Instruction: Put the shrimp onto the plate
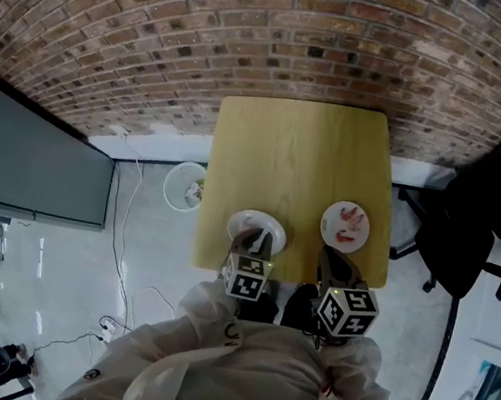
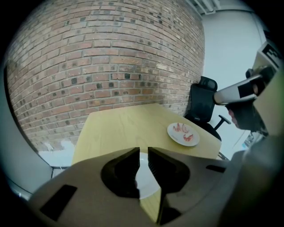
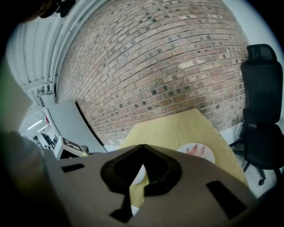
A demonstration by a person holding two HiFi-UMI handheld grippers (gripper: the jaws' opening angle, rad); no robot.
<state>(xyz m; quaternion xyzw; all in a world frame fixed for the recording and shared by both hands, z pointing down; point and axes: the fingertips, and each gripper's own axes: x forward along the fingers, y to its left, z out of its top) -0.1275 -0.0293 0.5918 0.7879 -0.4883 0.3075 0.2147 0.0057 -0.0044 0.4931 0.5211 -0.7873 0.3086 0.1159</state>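
Observation:
Several red-and-white shrimp [image 1: 349, 222] lie on a white plate [image 1: 361, 237] at the right of the yellow table [image 1: 298, 155]. A second white plate [image 1: 246, 219], nothing showing on its visible part, sits near the table's front edge, partly under my left gripper [image 1: 257, 238]. In the left gripper view the jaws of that gripper [image 2: 143, 150] stand a narrow slit apart with nothing between them, and the shrimp plate [image 2: 177, 137] lies ahead to the right. My right gripper [image 1: 330, 255] hangs just short of the shrimp plate [image 3: 208, 156]. Its tips [image 3: 142, 146] meet, holding nothing.
A black office chair [image 1: 472, 224] stands right of the table. A white bin [image 1: 185, 184] and cables [image 1: 121, 242] are on the floor to the left. A brick wall [image 1: 281, 34] runs behind the table, and a grey panel [image 1: 27, 156] stands far left.

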